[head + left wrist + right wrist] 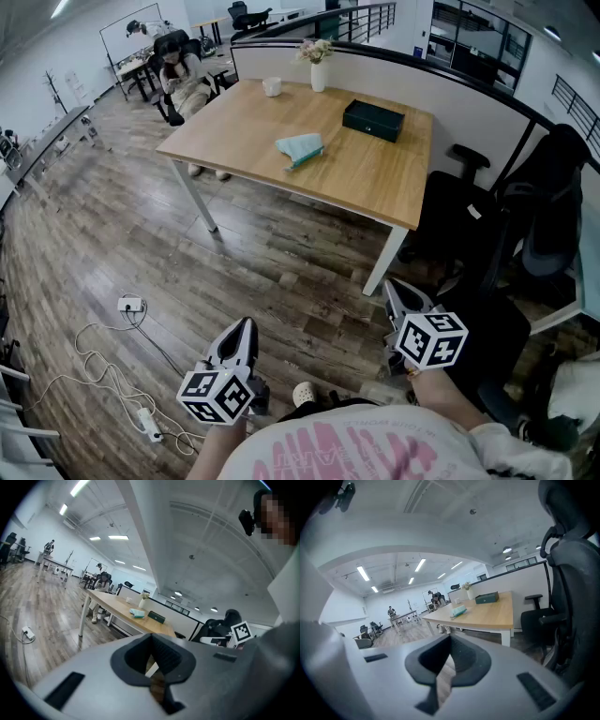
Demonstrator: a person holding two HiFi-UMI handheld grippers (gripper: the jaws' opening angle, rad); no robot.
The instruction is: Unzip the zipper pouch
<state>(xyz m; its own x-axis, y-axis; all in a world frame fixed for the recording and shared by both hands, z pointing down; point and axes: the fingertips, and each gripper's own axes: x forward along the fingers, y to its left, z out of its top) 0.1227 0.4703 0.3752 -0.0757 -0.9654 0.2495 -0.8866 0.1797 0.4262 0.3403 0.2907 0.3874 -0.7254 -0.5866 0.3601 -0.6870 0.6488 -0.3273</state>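
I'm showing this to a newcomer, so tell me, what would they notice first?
The wooden table stands out mid-room, the teal zipper pouch lying near its middle, a dark box beyond it. Nearer, the left gripper and right gripper hang shut over the floor, short of the table.

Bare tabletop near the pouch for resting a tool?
Widest bare patch on the light wooden table: near right corner, bordered by teal fabric pouch, dark green rectangular box and front edge. Left corner, between pouch and small white cup, is bare too. Crowded at the back: cup, white flower vase, box.
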